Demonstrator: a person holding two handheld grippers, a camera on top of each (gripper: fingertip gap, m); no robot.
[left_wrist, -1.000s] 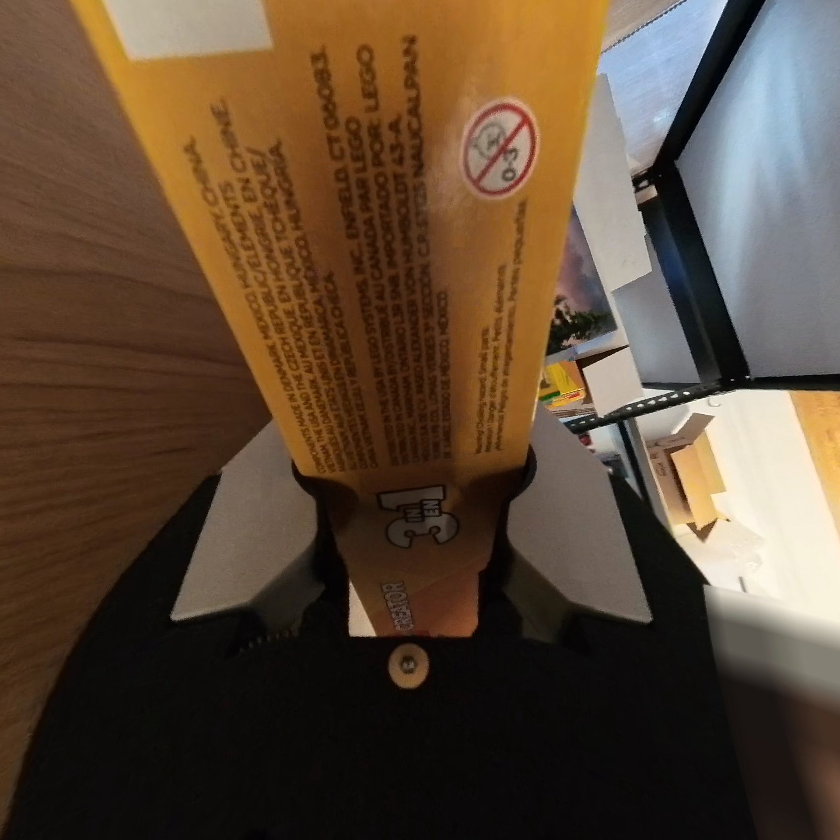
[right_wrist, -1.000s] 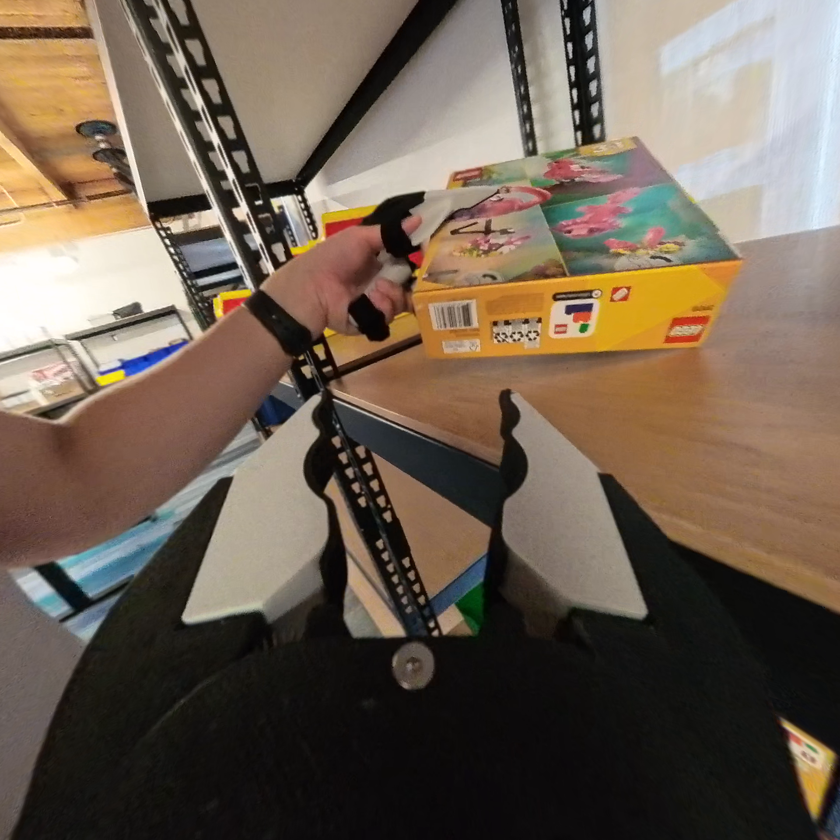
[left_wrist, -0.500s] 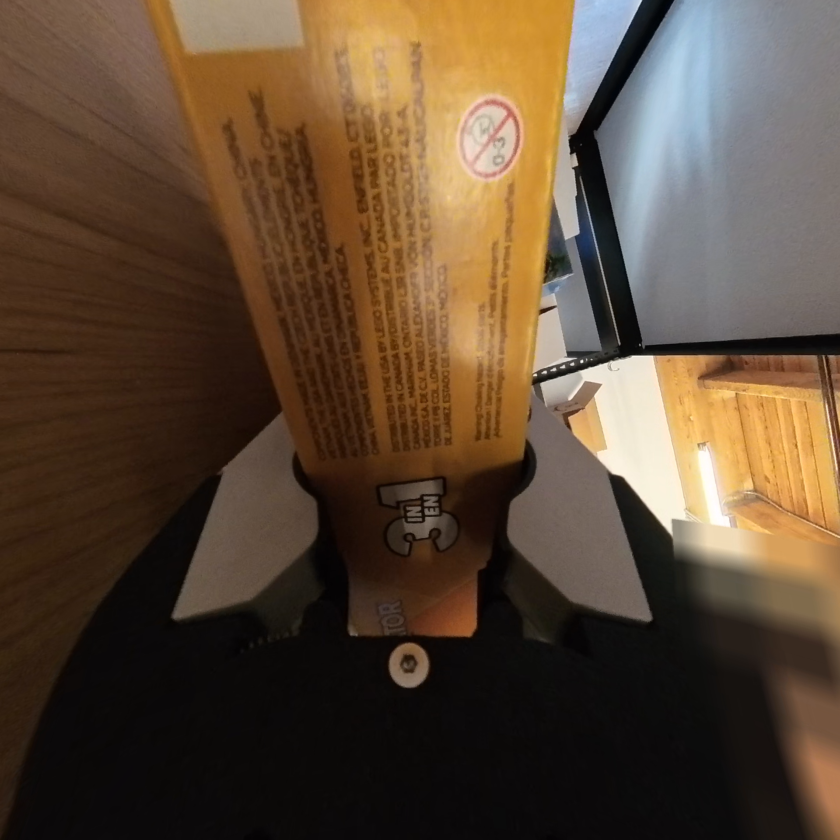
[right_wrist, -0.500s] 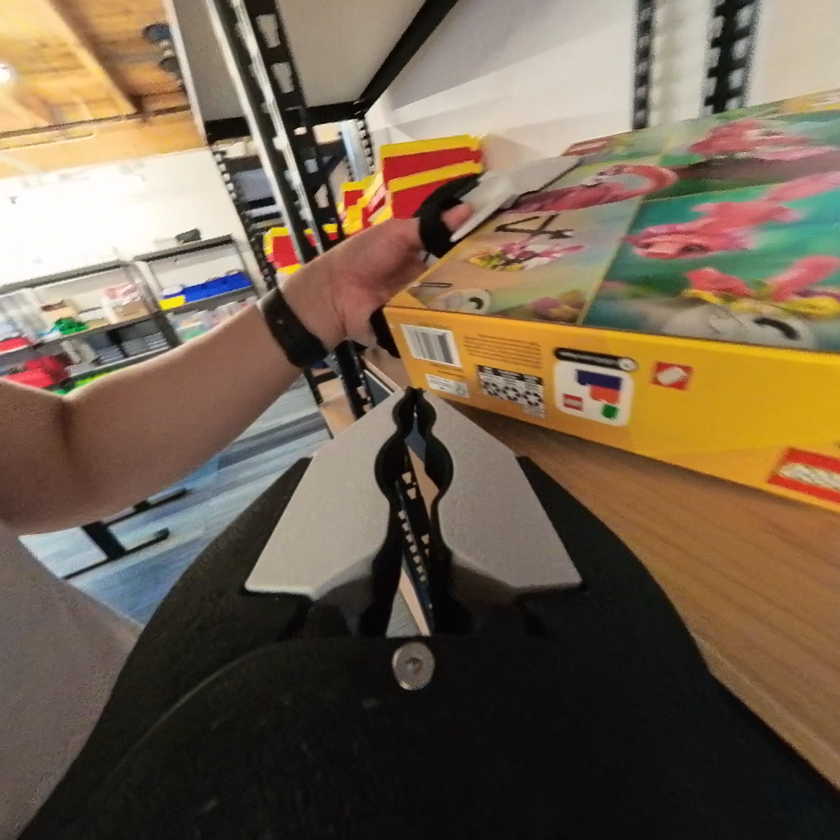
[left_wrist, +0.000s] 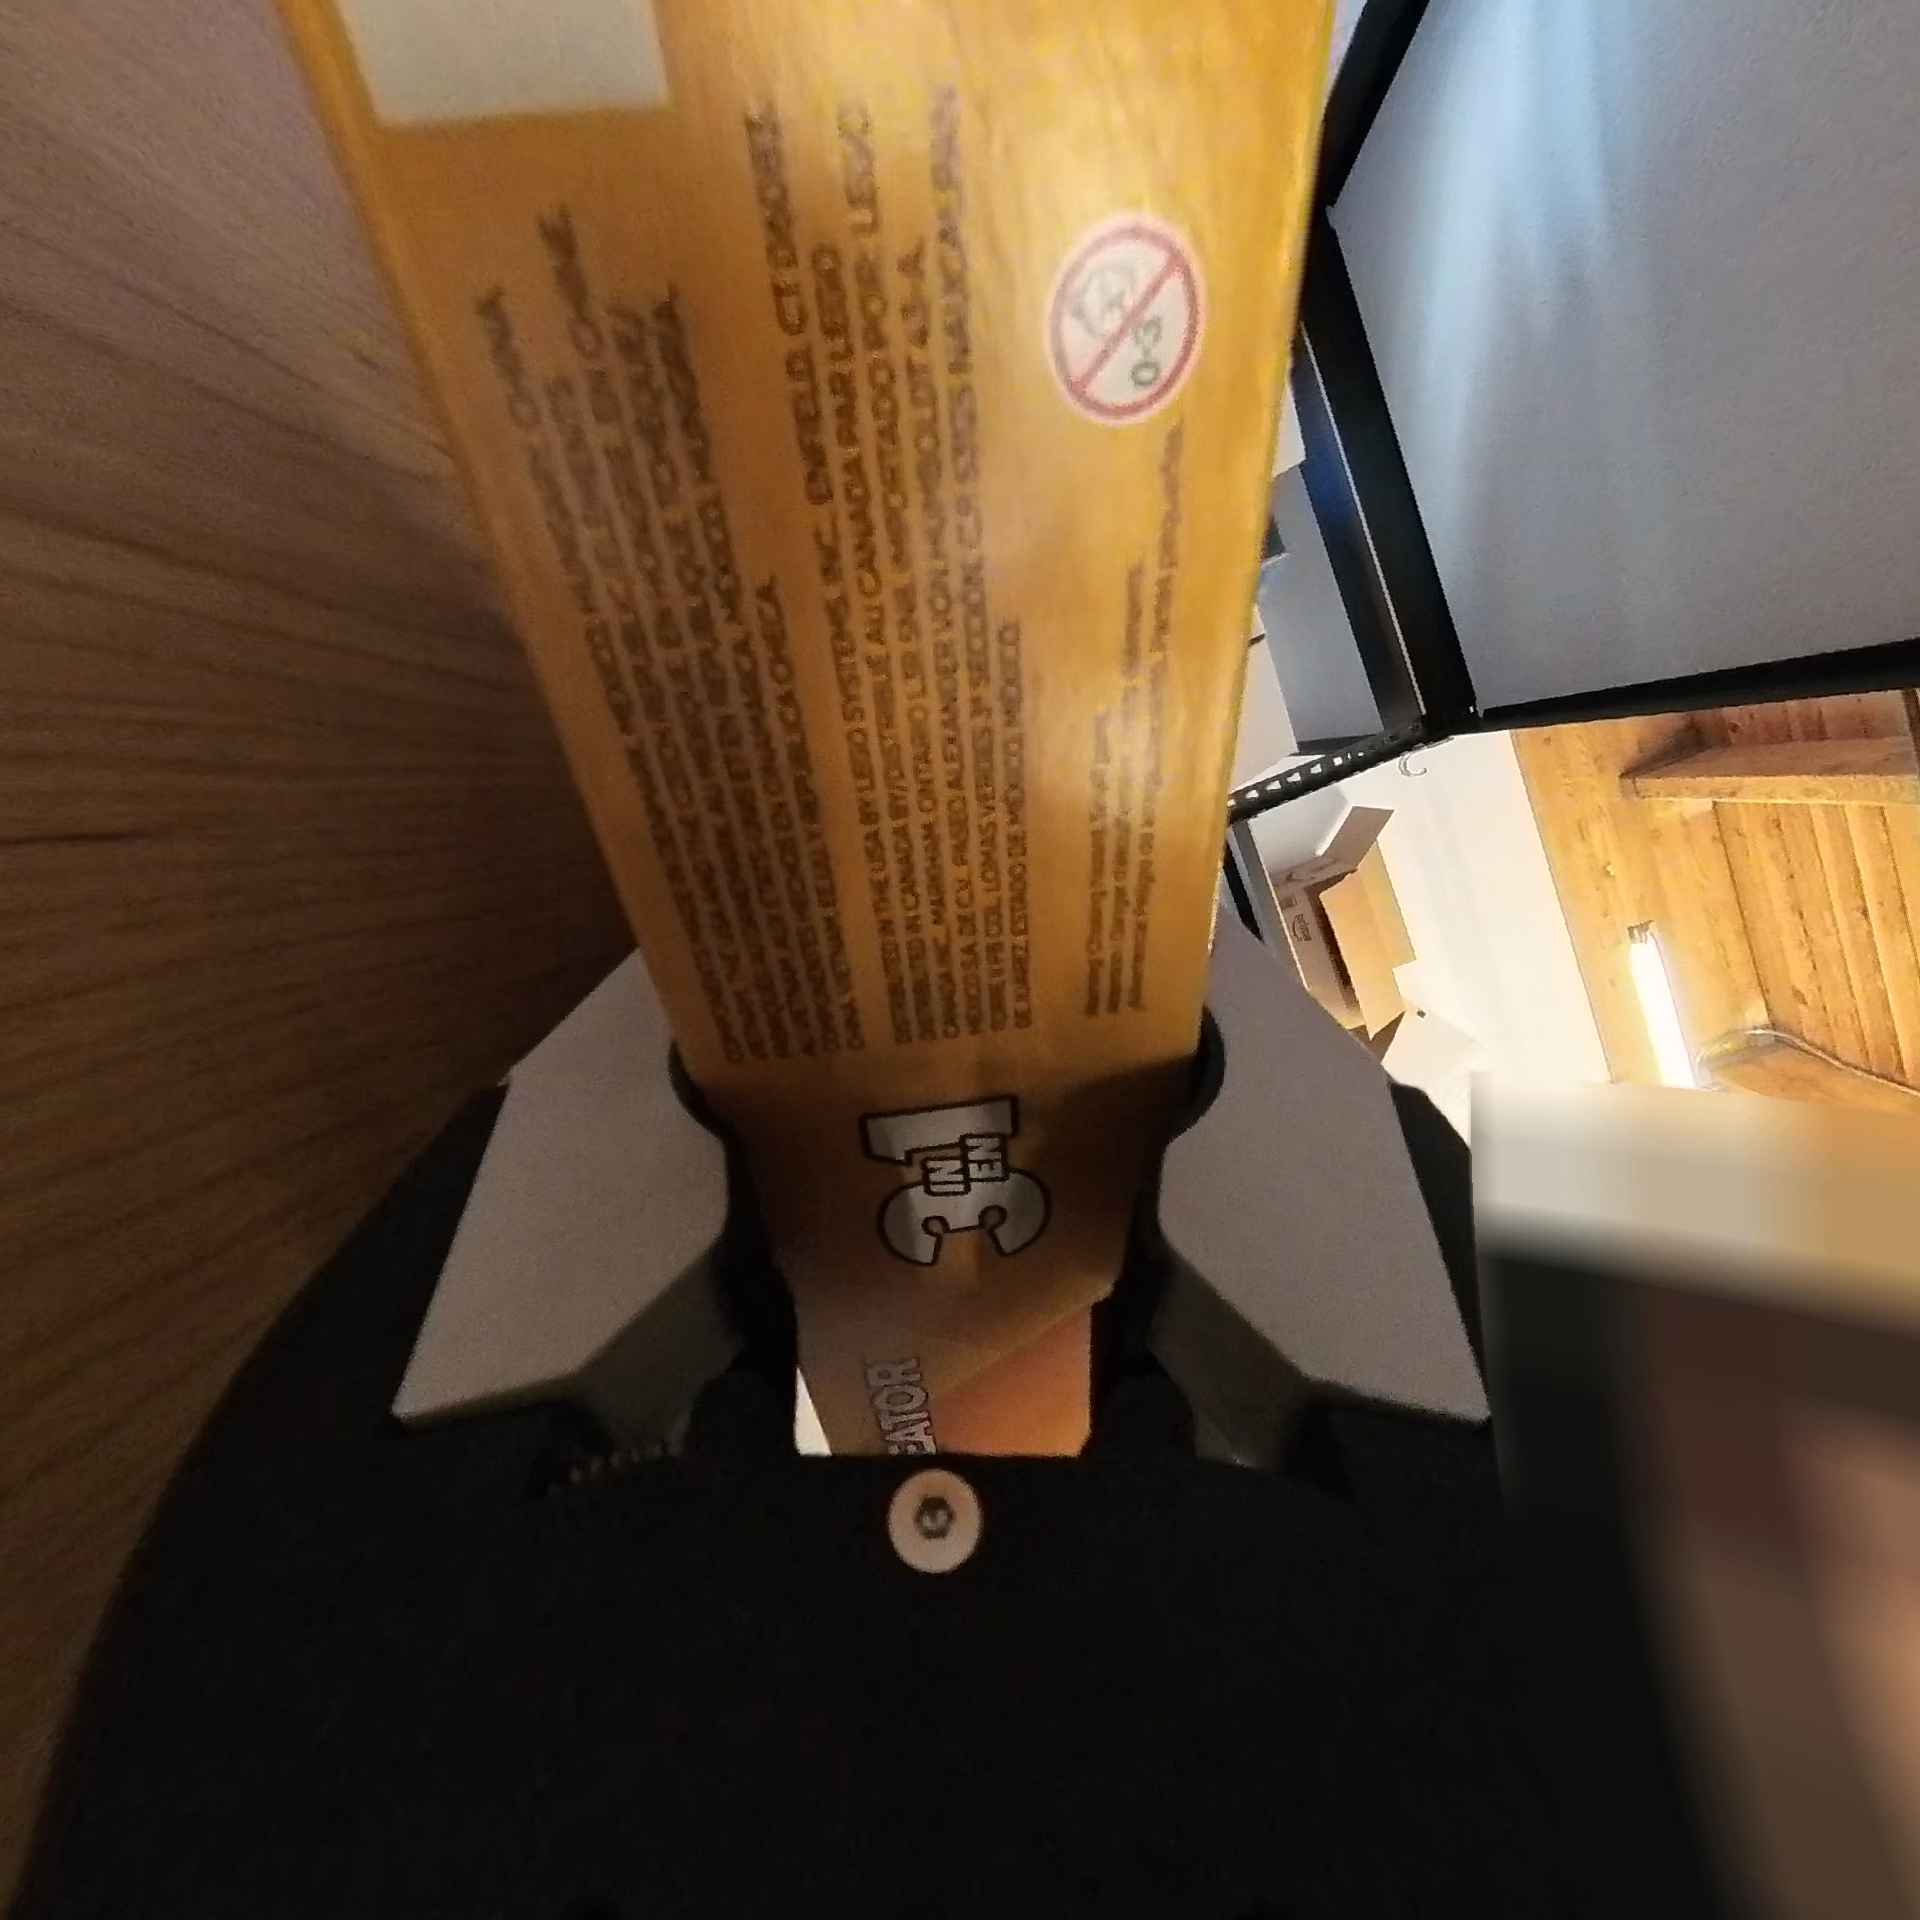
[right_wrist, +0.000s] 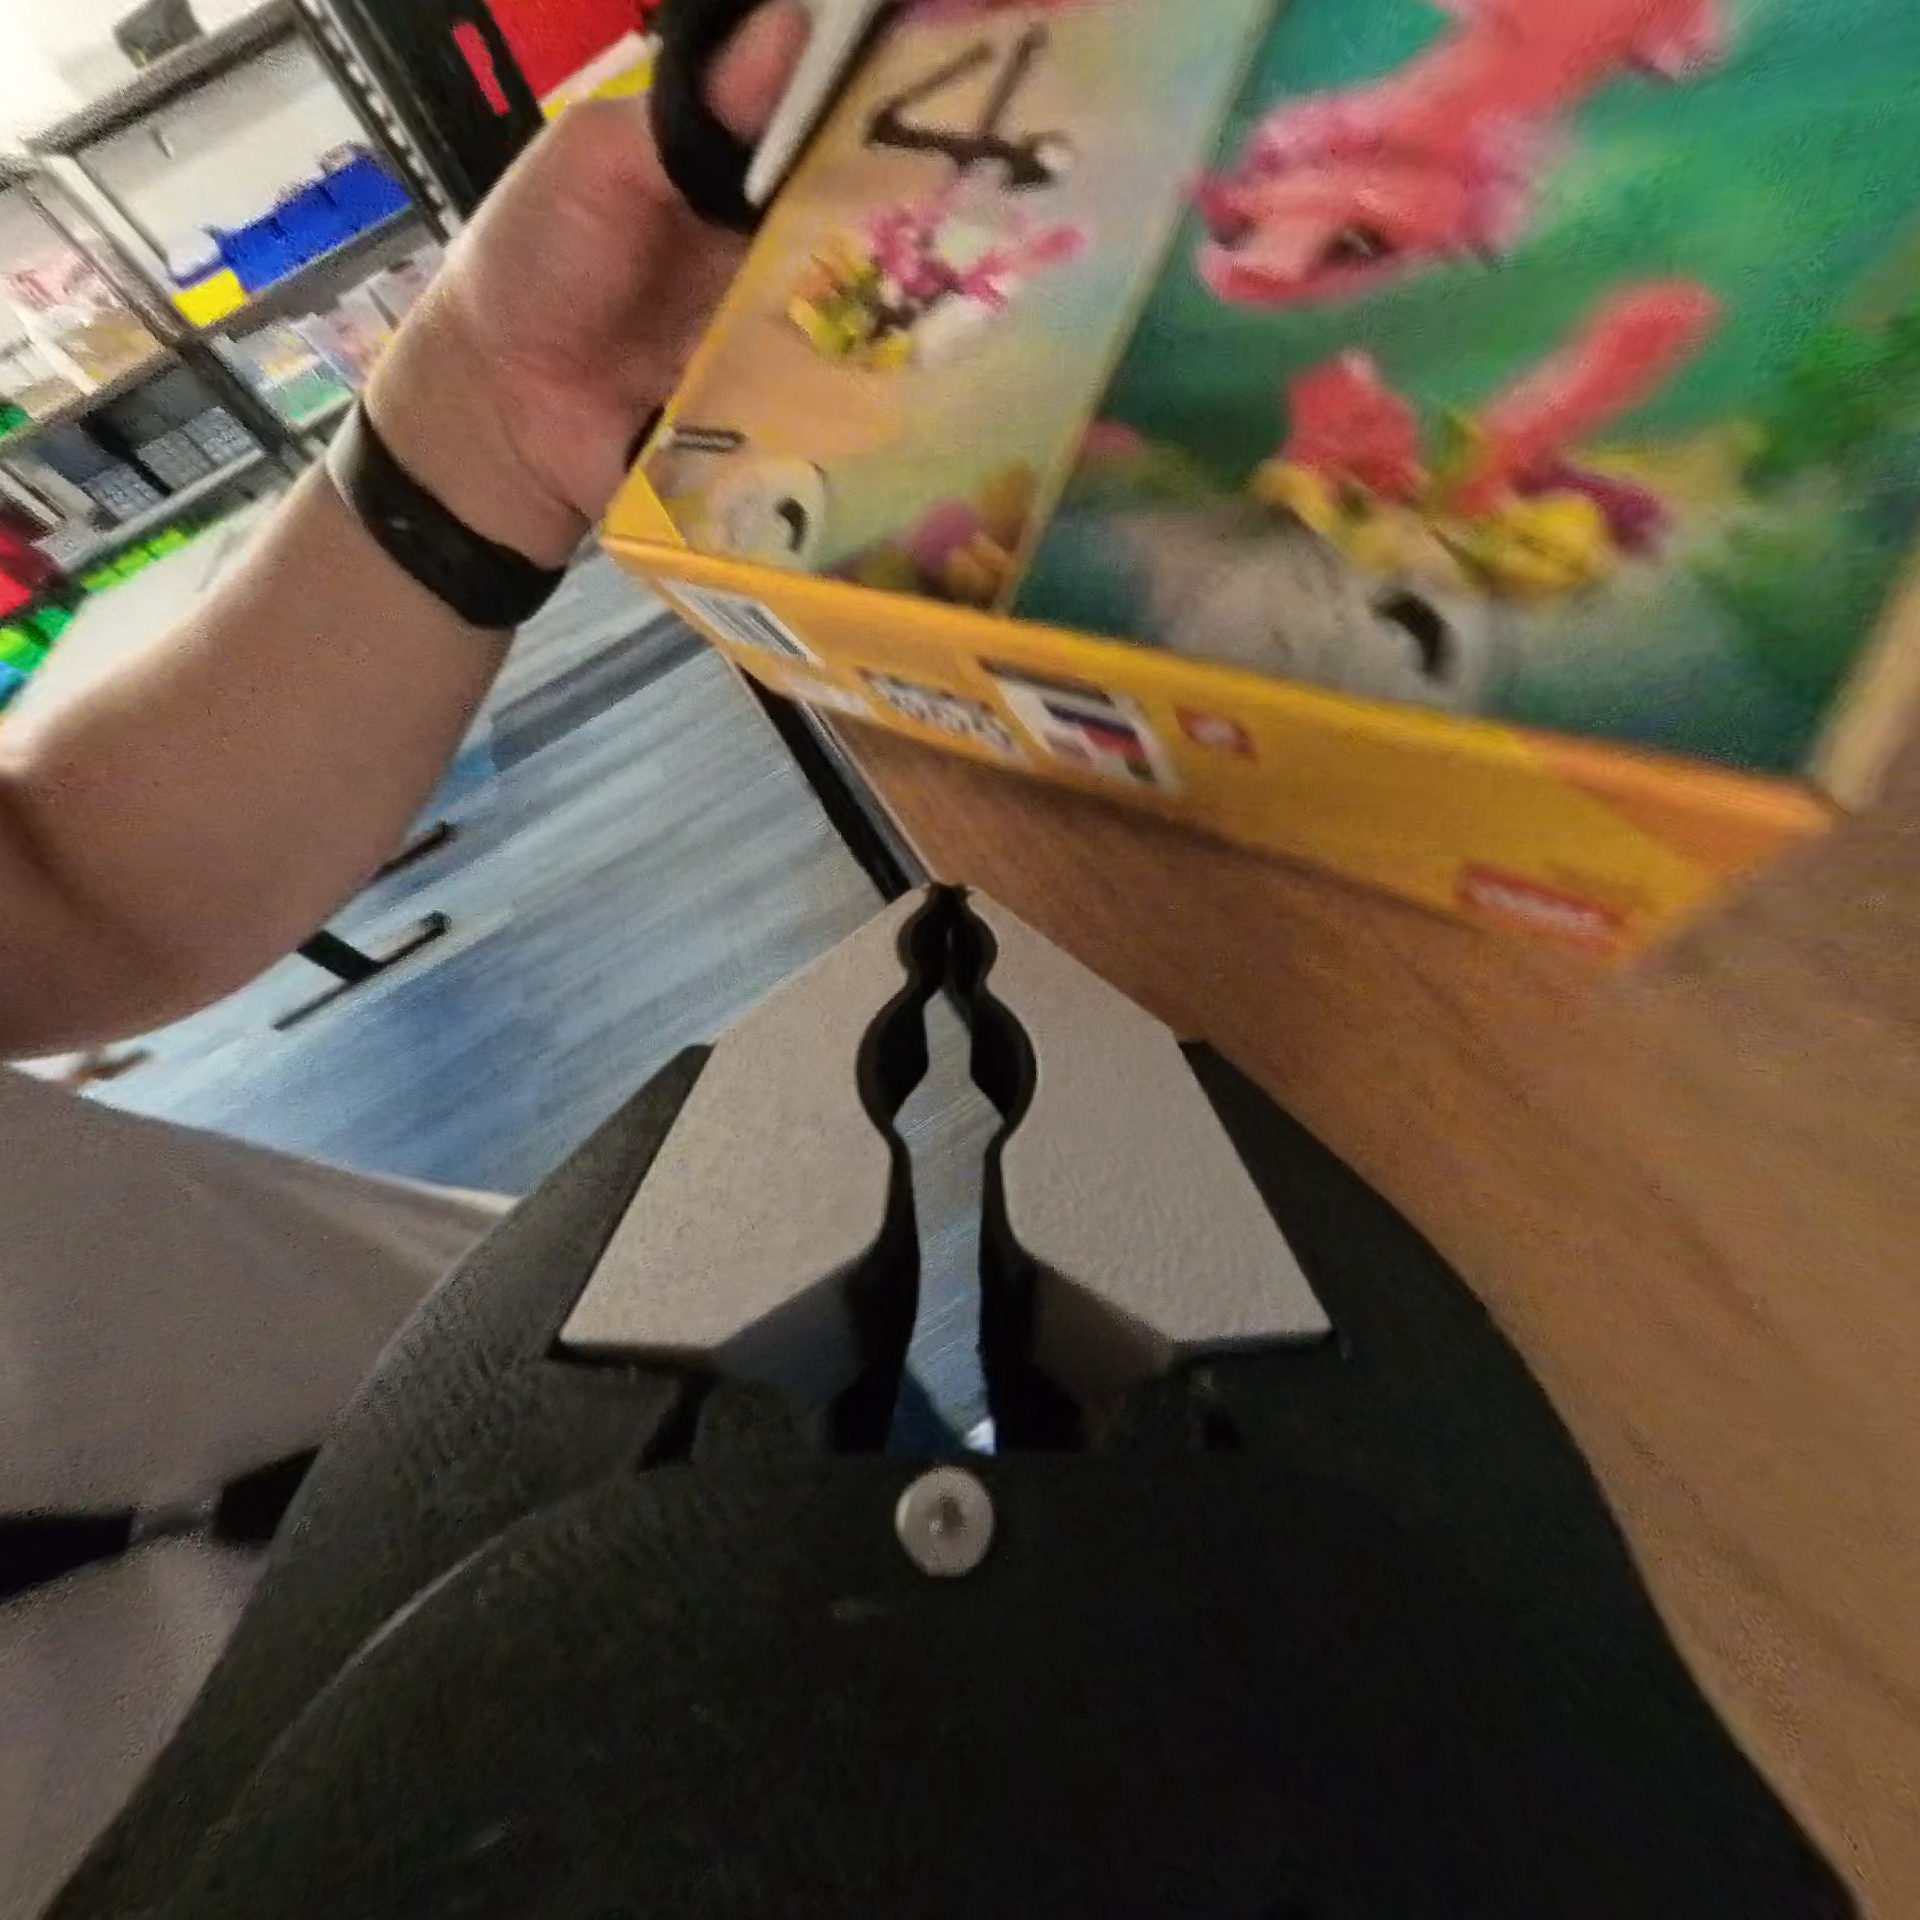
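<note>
My left gripper (left_wrist: 940, 1070) is shut on the short side of a yellow toy-brick box (left_wrist: 883, 520), its two grey fingers clamped on the box's top and bottom faces. The same box (right_wrist: 1351, 436), with pink animals pictured on its lid, lies on the wooden shelf board (right_wrist: 1507, 1195) in the right wrist view. There a person's hand (right_wrist: 540, 343) holds the left gripper at the box's far-left corner. My right gripper (right_wrist: 948, 914) is shut and empty, just in front of the shelf's edge and below the box's near side.
A black metal rack post (left_wrist: 1382, 520) and a white upper shelf panel (left_wrist: 1662, 312) stand beside the box. Other racks with coloured bins (right_wrist: 301, 218) line the background. A blue-grey floor (right_wrist: 582, 883) lies below the shelf edge. Cardboard boxes (left_wrist: 1351, 925) sit farther off. The left gripper's tips are roughly 15 cm from the right gripper's.
My right gripper has shut from open and moved in close to the box and shelf edge. The left gripper kept its grip; the box has shifted and turned slightly.
</note>
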